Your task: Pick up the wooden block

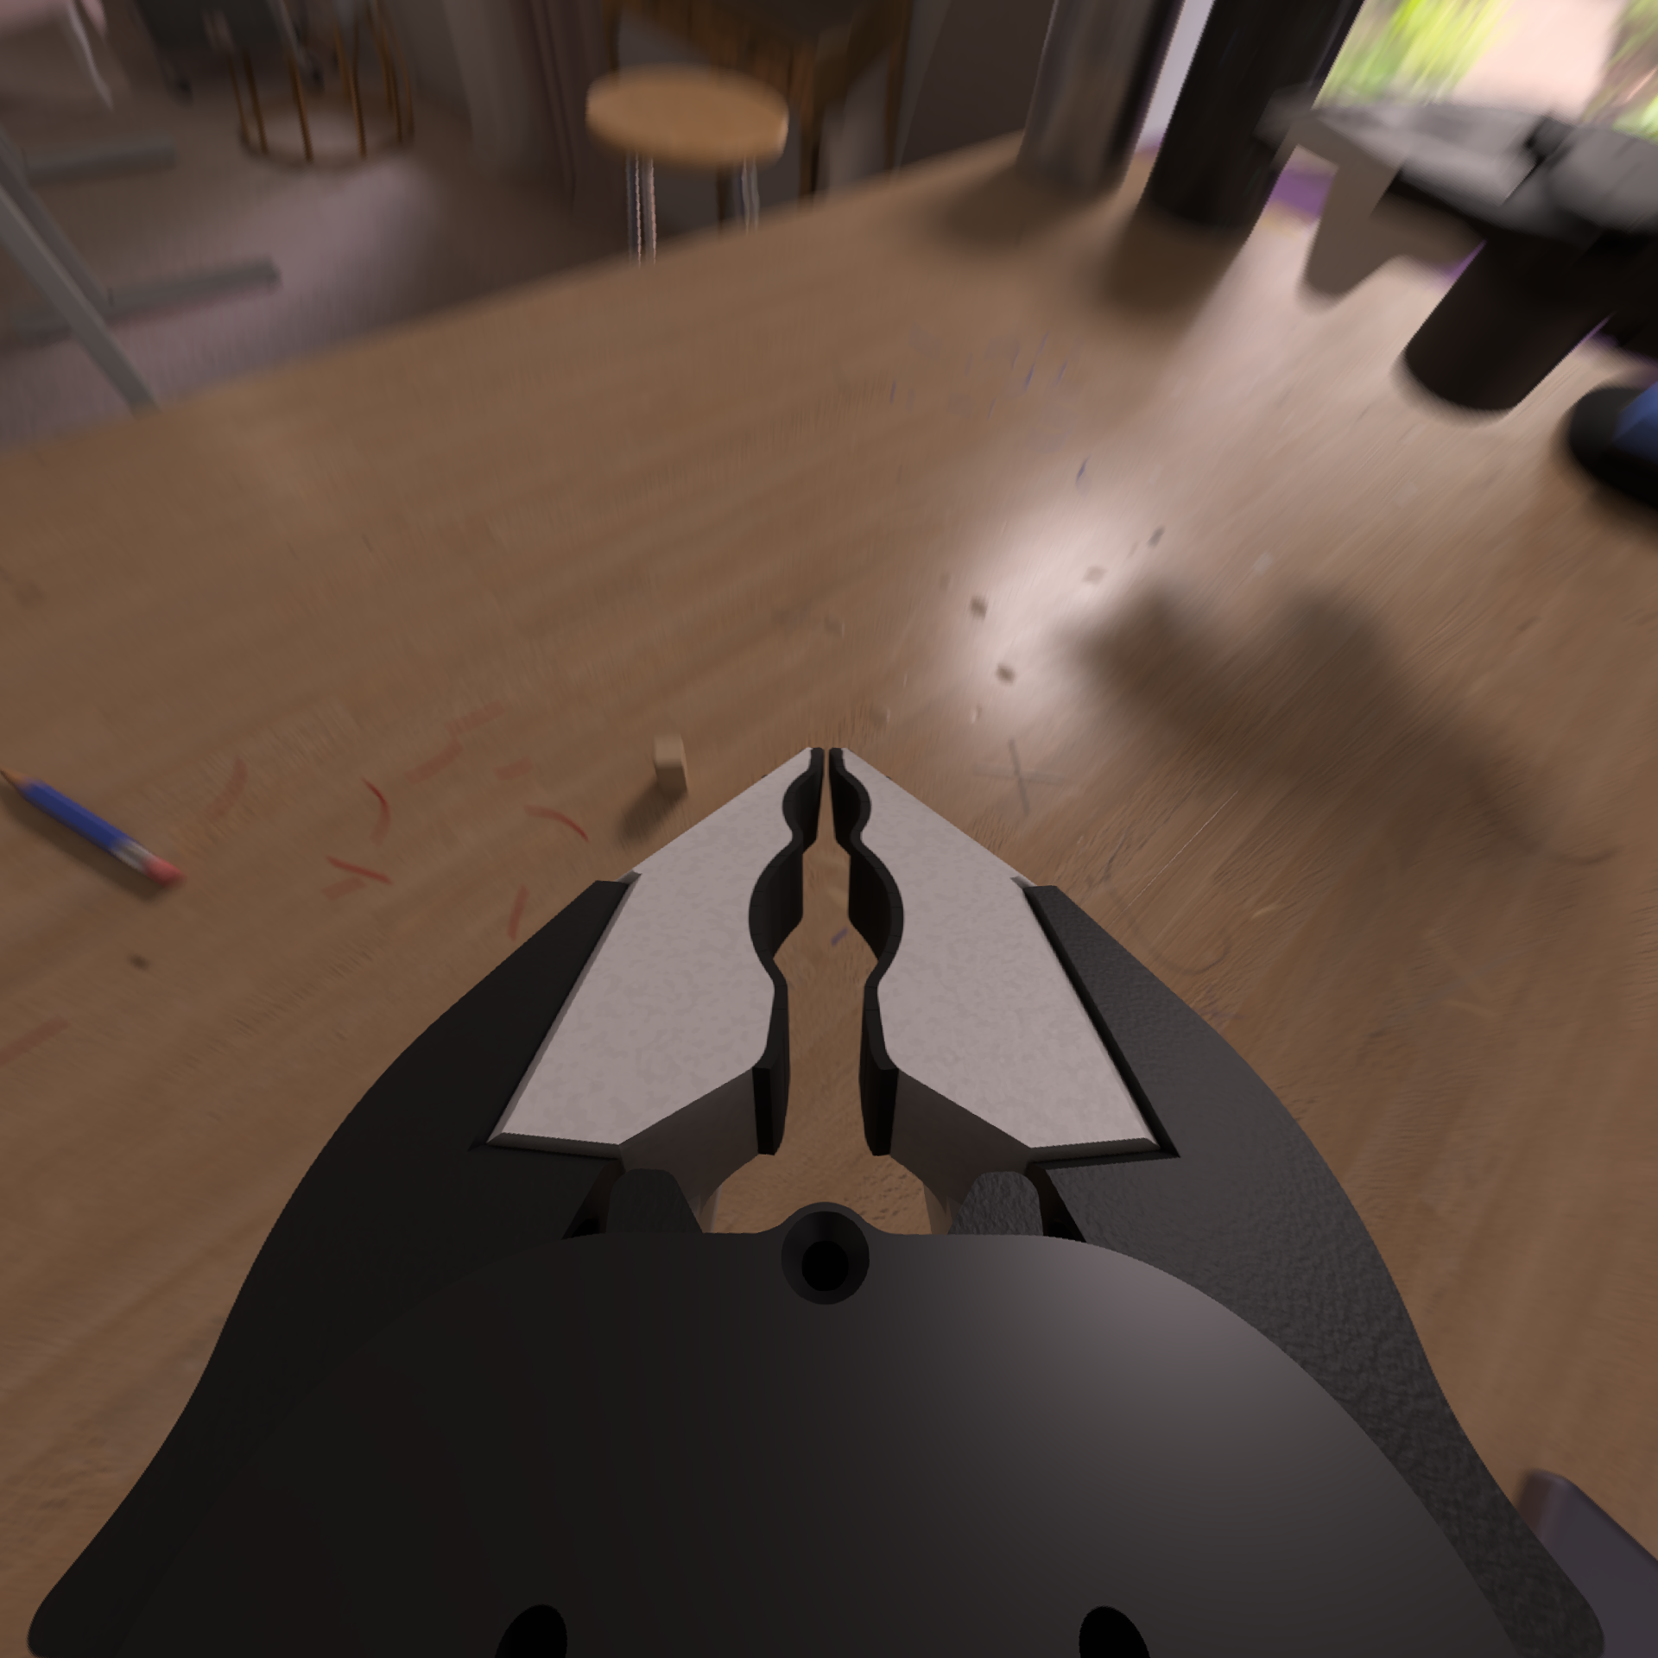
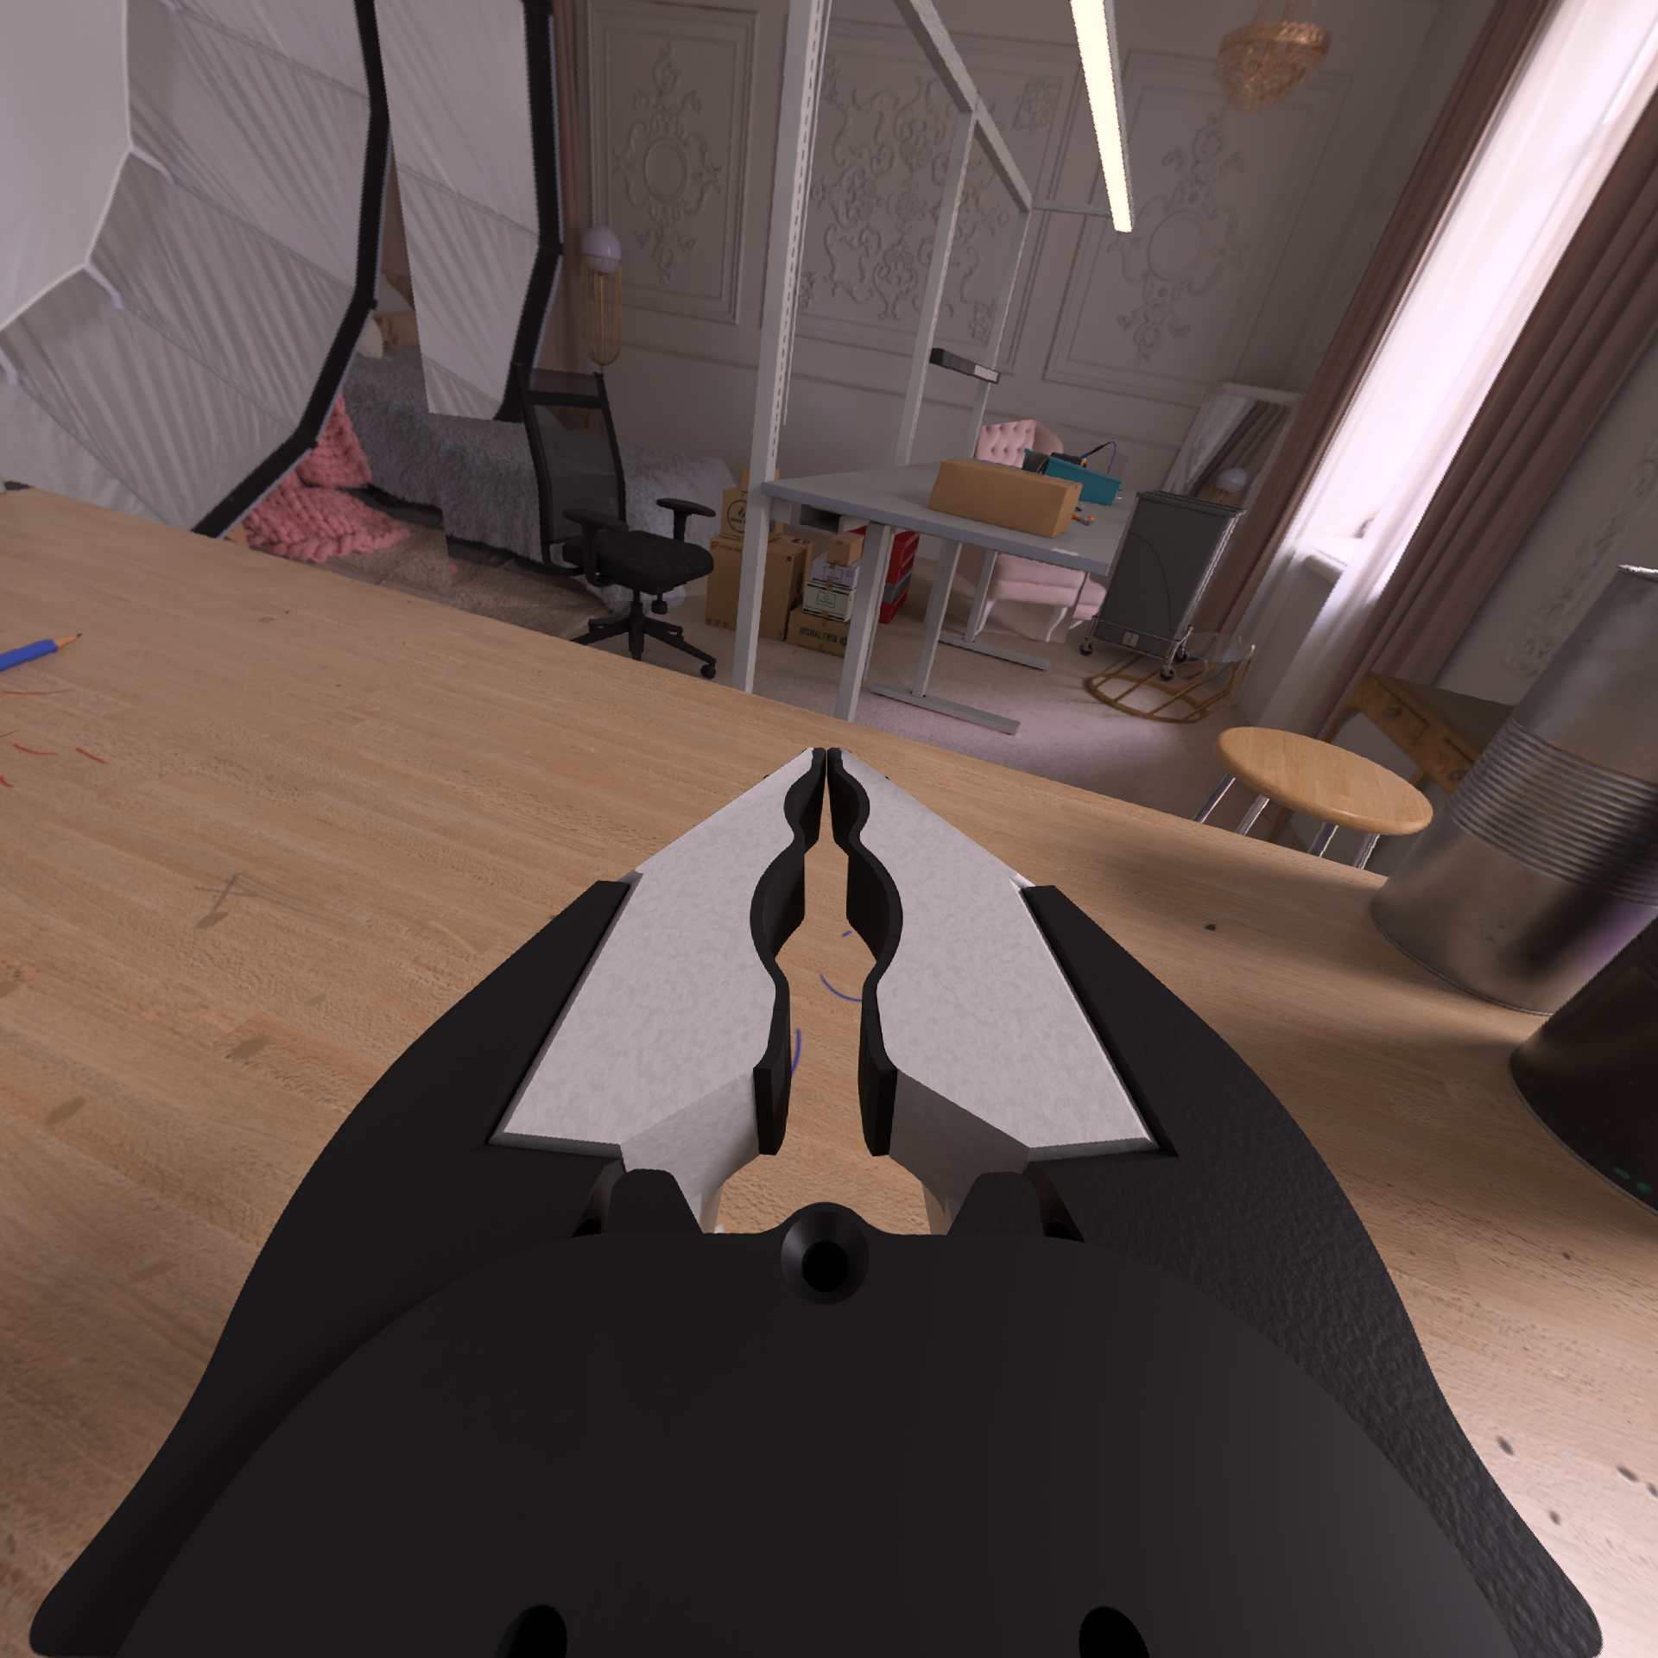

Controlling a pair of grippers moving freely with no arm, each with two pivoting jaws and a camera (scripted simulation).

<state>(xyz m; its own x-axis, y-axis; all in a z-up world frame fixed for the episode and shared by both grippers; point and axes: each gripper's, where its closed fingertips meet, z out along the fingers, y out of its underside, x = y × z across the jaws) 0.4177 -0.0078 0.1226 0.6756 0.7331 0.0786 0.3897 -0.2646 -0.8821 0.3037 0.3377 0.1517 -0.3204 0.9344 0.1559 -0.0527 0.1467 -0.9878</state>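
A small pale wooden block (image 1: 669,763) stands on the wooden table (image 1: 449,583), just left of and a little beyond my left gripper's tips. My left gripper (image 1: 825,758) is shut and empty, above the table; the left wrist view is motion-blurred. My right gripper (image 2: 825,758) is shut and empty, hovering over the same table (image 2: 359,852) near its far edge. The block does not show in the right wrist view.
A blue pencil (image 1: 90,825) lies at the left, also in the right wrist view (image 2: 36,650). Dark cylinders (image 1: 1480,332) stand at the far right; a metal can (image 2: 1543,807) and a dark cylinder (image 2: 1606,1103) stand right of my right gripper. A wooden stool (image 2: 1323,781) stands beyond the table edge.
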